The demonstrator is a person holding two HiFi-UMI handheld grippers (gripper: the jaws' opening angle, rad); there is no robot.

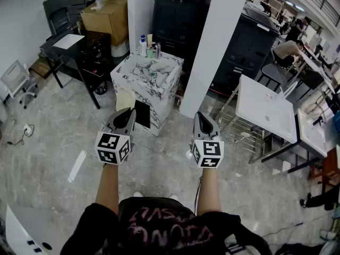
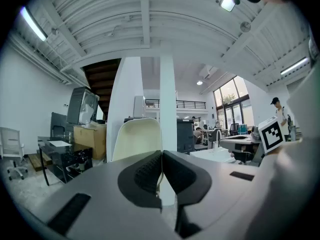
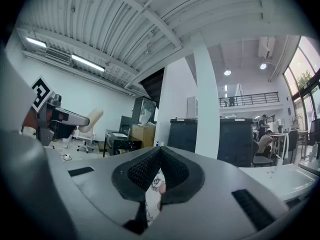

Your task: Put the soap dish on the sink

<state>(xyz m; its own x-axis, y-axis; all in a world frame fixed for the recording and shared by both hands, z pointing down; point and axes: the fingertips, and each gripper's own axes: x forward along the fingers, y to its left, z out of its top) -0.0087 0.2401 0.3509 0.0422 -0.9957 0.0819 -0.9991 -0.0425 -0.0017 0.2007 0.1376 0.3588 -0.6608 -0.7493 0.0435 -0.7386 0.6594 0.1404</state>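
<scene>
A flat cream soap dish (image 1: 125, 99) with a rounded top stands upright between the jaws of my left gripper (image 1: 127, 116), which is shut on it. In the left gripper view the soap dish (image 2: 136, 139) rises above the closed left gripper (image 2: 161, 153). My right gripper (image 1: 201, 116) is held level beside it, a little to the right, shut with nothing in it; the right gripper (image 3: 159, 149) shows its pads meeting. The marble-patterned sink unit (image 1: 137, 79) stands just ahead of both grippers, with bottles (image 1: 143, 45) along its back edge.
A white pillar (image 1: 218, 47) rises right of the sink unit, with black cabinets (image 1: 180, 15) behind. A black desk (image 1: 79, 52) and a cardboard box (image 1: 106, 12) are at the left. A white table (image 1: 265, 108) and a wire rack (image 1: 234, 127) are at the right.
</scene>
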